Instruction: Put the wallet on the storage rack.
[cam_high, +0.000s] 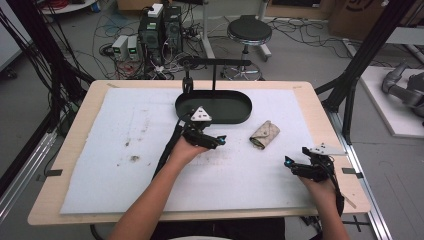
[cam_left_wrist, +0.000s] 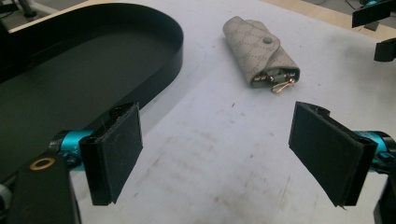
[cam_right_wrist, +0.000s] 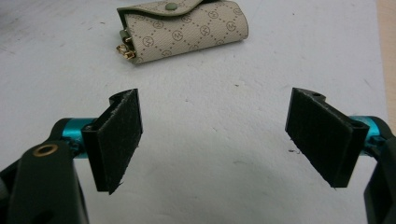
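A small beige patterned key pouch (cam_high: 264, 134) lies closed on the white mat, gold hooks poking out of its open end. A black oval tray (cam_high: 214, 107) sits behind it at the mat's far middle. My left gripper (cam_high: 220, 140) hovers just in front of the tray, left of the pouch, jaws wide apart and empty. In the left gripper view (cam_left_wrist: 219, 149) the pouch (cam_left_wrist: 261, 51) lies ahead and the tray (cam_left_wrist: 93, 70) to the left. My right gripper (cam_high: 289, 164) stands open near the mat's front right; its own view (cam_right_wrist: 215, 140) shows the pouch (cam_right_wrist: 187, 30) ahead.
The white mat (cam_high: 125, 150) is stained with dark specks at its left and middle. A black stand (cam_high: 215, 65) rises behind the tray. A stool (cam_high: 249, 32), computer boxes and cables sit on the floor beyond the table.
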